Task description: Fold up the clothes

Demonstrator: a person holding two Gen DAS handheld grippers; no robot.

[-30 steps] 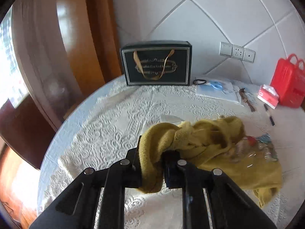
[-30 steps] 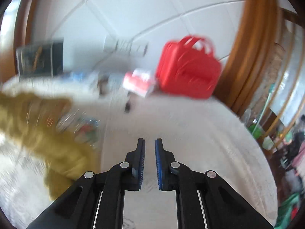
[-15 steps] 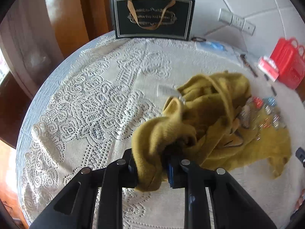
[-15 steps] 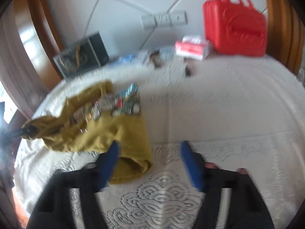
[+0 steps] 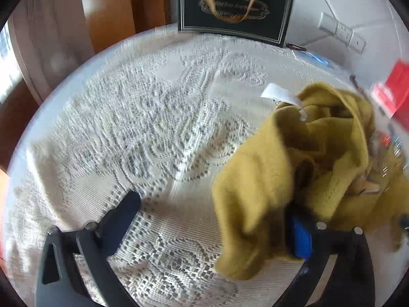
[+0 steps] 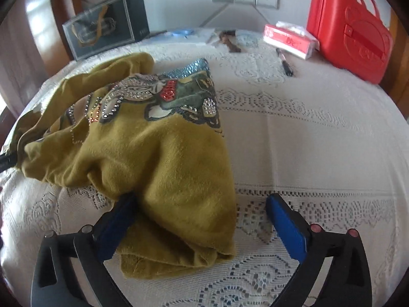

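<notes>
My left gripper: black plastic fingers, angular cut-out frames, round silver screw heads, blue pad on inner face; my right gripper: same black build, blue pads on both fingers, silver and reddish-tinted screw heads.

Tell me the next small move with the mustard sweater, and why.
Probably close the right hand-held gripper on the sweater hem: its jaws are opening astride that bunched edge, and the garment lies crumpled on the lace tablecloth, needing spreading first.

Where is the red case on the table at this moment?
In the right wrist view, the red case stands at the table's far right, against the wall, beside the red-and-white tissue pack.
</notes>
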